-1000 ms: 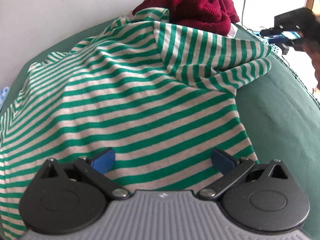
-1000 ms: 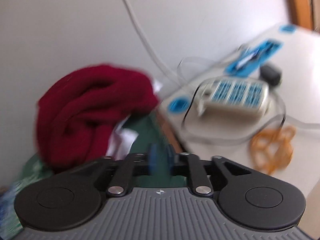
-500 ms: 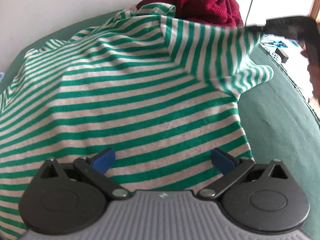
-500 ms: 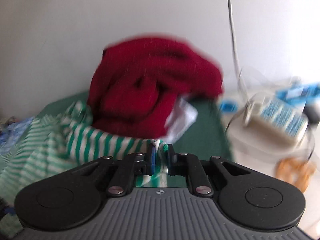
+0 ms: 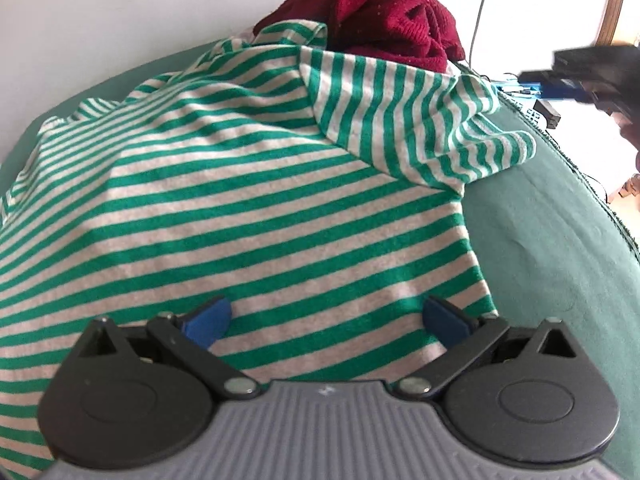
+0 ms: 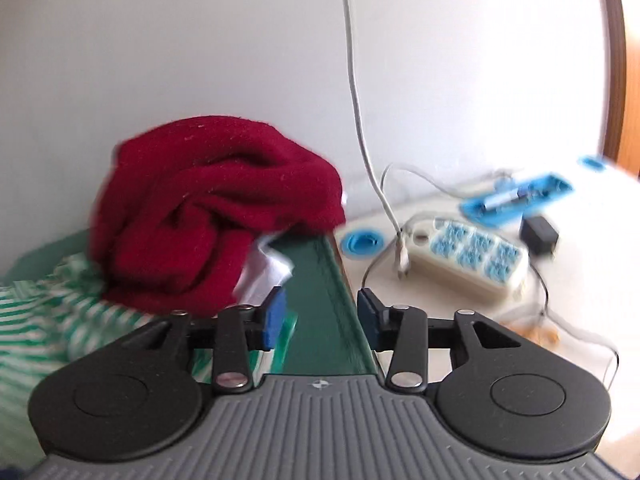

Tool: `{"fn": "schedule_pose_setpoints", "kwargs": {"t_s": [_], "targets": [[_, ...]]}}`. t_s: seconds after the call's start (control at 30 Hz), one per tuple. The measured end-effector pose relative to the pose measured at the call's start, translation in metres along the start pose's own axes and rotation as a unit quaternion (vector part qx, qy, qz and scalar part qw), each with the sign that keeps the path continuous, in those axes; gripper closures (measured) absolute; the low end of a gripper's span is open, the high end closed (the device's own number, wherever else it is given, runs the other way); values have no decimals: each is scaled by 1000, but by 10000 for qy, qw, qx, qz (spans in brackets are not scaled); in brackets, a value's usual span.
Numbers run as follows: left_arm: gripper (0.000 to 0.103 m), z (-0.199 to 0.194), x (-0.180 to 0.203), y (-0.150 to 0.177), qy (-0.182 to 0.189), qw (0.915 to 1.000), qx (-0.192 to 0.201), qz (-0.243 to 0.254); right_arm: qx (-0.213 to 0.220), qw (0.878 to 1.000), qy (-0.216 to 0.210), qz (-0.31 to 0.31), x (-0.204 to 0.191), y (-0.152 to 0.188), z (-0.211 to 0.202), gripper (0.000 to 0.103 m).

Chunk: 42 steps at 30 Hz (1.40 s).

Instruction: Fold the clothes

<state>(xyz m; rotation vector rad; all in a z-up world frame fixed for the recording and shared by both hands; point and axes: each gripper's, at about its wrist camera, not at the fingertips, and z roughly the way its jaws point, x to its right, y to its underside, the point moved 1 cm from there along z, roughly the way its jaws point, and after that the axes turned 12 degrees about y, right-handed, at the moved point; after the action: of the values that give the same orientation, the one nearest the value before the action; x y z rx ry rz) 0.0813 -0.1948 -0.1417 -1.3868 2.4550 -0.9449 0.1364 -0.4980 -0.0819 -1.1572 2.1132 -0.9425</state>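
Fingers of both the left gripper (image 5: 326,318) and right gripper (image 6: 320,316) stand spread, empty. We find the striped shirt (image 5: 248,200) spread on the green surface (image 5: 552,264); soft, light, best pinched at its hem.

One striped shirt (image 5: 248,184), one red sweater (image 6: 212,208), one power strip (image 6: 468,258), two tools (image 5: 326,320) (image 6: 320,316)

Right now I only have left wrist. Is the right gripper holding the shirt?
Observer: No. The right gripper is open, with nothing between its fingers; the shirt lies to its left.
Operator: What's ahead of it?
Observer: The green cover; its right edge runs through the gap between the fingers.
Operator: Anything past that edge?
Observer: A power strip with cables, on a white surface.
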Motion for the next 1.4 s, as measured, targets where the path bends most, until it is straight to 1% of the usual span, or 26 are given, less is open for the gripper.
{"fn": "schedule_pose_setpoints", "kwargs": {"t_s": [0.07,0.17,0.23,0.3,0.33,0.37,0.47,0.53,0.63,0.7,0.77,0.8,0.83,0.87,0.9,0.97,1.03,1.1,1.13,1.17,1.2,1.23,1.27,1.33,1.37,1.4], "targets": [[1,-2,1,1,6,10000,46,16,-386,9982,-442,102,7,14,-19,63],[1,-2,1,-1,-1,10000,42,29,-535,9978,-385,-101,-3,37,-28,60],[1,-2,1,-1,-16,10000,36,34,-606,9970,-479,-74,-10,45,-21,60],[1,-2,2,-1,-30,10000,29,39,-611,9968,-519,-29,-12,43,-20,62],[1,-2,2,-1,-38,10000,26,41,-613,9967,-539,-6,-12,42,-20,76],[1,-2,2,-1,-45,10000,23,43,-615,9965,-559,17,-13,41,-20,101],[1,-1,3,-2,-67,10000,13,50,-619,9961,-617,84,-14,39,-19,100],[1,-1,3,-2,-81,10000,7,55,-450,9977,-515,34,-5,38,-37,100],[1,-2,4,-1,-89,9999,36,76,-553,9982,-247,18,8,37,-52,101],[1,-3,3,-1,-84,9999,46,76,-878,9960,-164,-68,9,48,-50,101],[1,-2,3,-2,-70,9999,38,90,-942,9951,-39,-295,6,61,-47,103],[1,-2,4,-2,-67,9999,29,100,-779,9964,141,-302,6,62,-49,99],[1,-2,5,-3,-74,9999,30,107,-648,9971,324,-234,8,59,-53,91],[1,-2,6,-3,-84,9999,35,107,-510,9973,501,-164,9,55,-56,80],[1,-1,7,-3,-106,9999,47,98,-231,9983,531,-70,10,49,-63,76],[1,-2,11,-2,-164,9997,87,168,61,9998,54,-169,1,39,-71,77],[1,-2,15,-1,-225,9992,119,294,-201,9981,-479,-326,-21,38,-58,78],[1,-4,21,0,-218,9986,131,459,-459,9927,-1002,-485,-42,38,-45,81],[1,-6,24,1,-178,9983,131,532,-520,9906,-1099,-626,-53,41,-35,84],[1,-8,28,2,-123,9981,156,577,-540,9902,-1057,-740,-61,43,-25,83],[1,-10,31,5,-107,9978,199,615,-642,9903,-1028,-686,-59,43,-15,83],[1,-14,32,7,-114,9975,250,647,-743,9902,-998,-632,-58,43,-5,87],[1,-18,32,11,-103,9974,292,655,-836,9902,-959,-577,-56,42,5,88],[1,-26,29,17,-110,9977,316,589,-672,9956,-514,-402,-38,35,13,99],[1,-31,25,21,-91,9981,325,523,-647,9967,-359,-344,-32,33,13,103],[1,-37,20,25,-87,9983,342,465,-622,9974,-205,-287,-26,31,12,103]]}}
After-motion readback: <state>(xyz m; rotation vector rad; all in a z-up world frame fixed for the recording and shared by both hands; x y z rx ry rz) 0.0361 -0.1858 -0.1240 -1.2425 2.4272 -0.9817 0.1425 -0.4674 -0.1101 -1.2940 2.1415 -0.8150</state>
